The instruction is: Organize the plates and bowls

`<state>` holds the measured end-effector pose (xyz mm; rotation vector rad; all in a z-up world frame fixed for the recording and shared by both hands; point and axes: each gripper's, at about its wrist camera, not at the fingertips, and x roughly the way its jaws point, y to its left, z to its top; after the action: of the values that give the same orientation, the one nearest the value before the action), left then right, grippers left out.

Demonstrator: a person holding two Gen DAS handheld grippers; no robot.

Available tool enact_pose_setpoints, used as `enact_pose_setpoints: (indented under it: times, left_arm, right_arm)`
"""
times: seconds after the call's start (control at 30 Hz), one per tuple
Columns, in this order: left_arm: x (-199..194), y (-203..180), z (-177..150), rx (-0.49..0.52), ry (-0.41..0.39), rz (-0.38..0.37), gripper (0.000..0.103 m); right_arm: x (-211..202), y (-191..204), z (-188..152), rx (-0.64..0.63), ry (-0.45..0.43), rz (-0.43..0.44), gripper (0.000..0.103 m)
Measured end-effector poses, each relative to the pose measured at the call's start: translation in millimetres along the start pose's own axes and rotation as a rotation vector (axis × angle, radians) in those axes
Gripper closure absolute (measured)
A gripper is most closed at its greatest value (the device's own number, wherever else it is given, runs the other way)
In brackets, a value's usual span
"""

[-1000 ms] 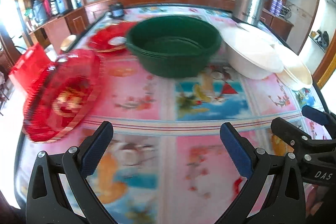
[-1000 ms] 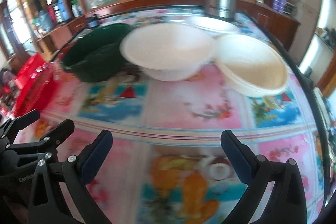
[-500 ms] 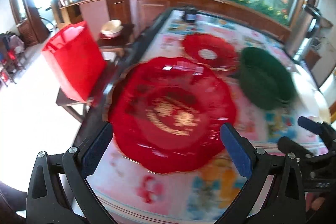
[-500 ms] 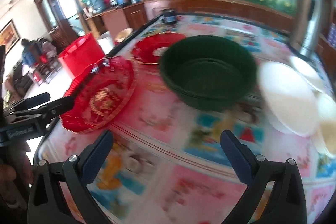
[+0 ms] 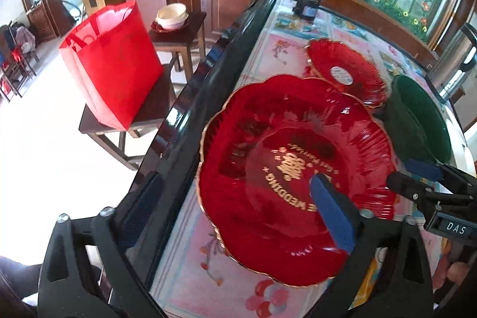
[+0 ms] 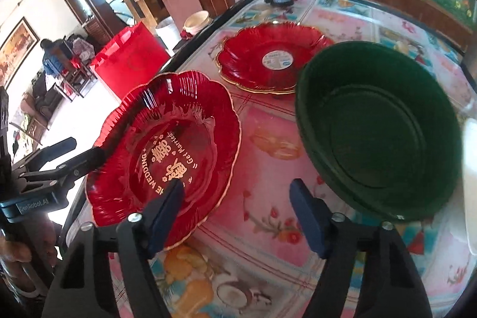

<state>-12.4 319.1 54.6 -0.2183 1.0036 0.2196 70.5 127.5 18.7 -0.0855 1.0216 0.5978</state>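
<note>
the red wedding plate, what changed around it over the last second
Both grippers swung left from the bowls toward the red wedding plate. The left gripper now straddles its left rim by the table edge, and the right gripper has narrowed, one finger over the plate. Nothing is gripped. The plate, sticker plate and green bowl look unmoved.

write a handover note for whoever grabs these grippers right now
Left gripper: jaws open, straddling the rim of the wedding plate at the edge of the table, not gripping.
Right gripper: jaws open, empty, one finger over that plate's near rim.
The sticker plate lies apart behind it; green bowl to their right.
Done: nothing stacked yet.
To do: probably stack the red plates, then sort the bowl.
</note>
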Motion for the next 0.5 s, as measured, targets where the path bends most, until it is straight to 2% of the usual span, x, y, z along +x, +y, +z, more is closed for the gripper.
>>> enact_pose_setpoints:
  times: [0.07,0.1,0.13,0.17,0.23,0.27,0.3,0.33,0.5]
  left_arm:
    - [7.6,7.5,2.6,-0.028,0.026,-0.011,0.01]
    - [10.2,9.4,3.5,-0.036,0.034,-0.015,0.015]
    - [12.9,11.8,4.2,-0.042,0.046,-0.016,0.026]
    - [15.8,13.3,5.1,-0.046,0.059,-0.022,0.033]
    - [20.9,15.1,6.5,-0.055,0.083,-0.033,0.057]
    - [24.3,15.7,6.8,-0.055,0.095,-0.03,0.065]
    - [26.8,15.9,6.5,-0.056,0.104,-0.019,0.08]
    - [29.1,17.2,6.0,-0.059,0.109,-0.001,0.087]
    - [29.3,28.7,5.8,-0.116,0.099,-0.047,0.093]
  right_arm:
    - [4.9,-1.2,3.4,0.007,0.005,0.003,0.04]
    - [6.3,-2.1,4.9,0.012,0.006,0.014,0.042]
    - [7.3,-2.1,6.5,0.014,0.004,0.022,0.047]
    - [8.0,-1.3,7.4,0.01,0.004,0.023,0.05]
    - [8.8,2.0,8.1,-0.005,0.001,0.022,0.053]
    - [9.5,2.9,8.7,-0.01,-0.001,0.026,0.059]
    - [10.6,3.2,8.7,-0.01,0.0,0.034,0.066]
    - [12.3,3.3,8.9,-0.009,0.003,0.042,0.068]
    - [13.2,10.9,7.1,-0.046,-0.002,0.039,0.077]
